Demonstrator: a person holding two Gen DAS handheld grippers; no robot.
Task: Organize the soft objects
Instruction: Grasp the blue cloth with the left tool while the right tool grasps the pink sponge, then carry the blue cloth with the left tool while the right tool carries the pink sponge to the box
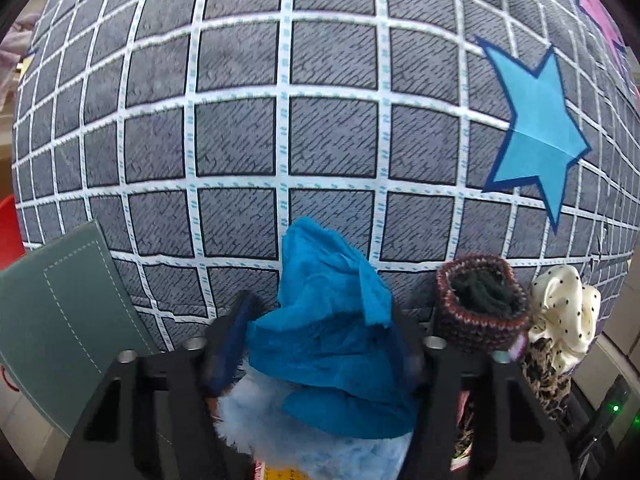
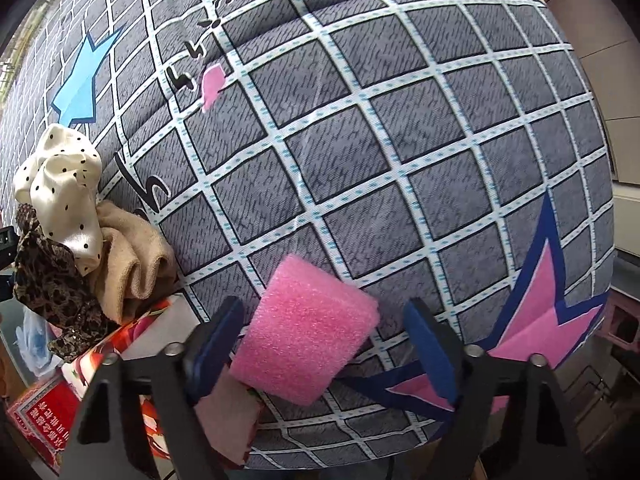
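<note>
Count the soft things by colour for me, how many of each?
Blue: 1, cloth
Pale blue: 1, fluffy thing
Pink: 1, sponge
Cream with dots: 1, scrunchie
Leopard print: 1, scrunchie
Tan: 1, sock
Dark knitted: 1, pouch
Total: 7

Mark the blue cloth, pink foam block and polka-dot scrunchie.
blue cloth (image 1: pixel 328 344), left wrist view, middle of the bunched folds.
pink foam block (image 2: pixel 308 328), right wrist view, centre of its top face.
polka-dot scrunchie (image 2: pixel 60 184), right wrist view, cream satin ruffle.
</note>
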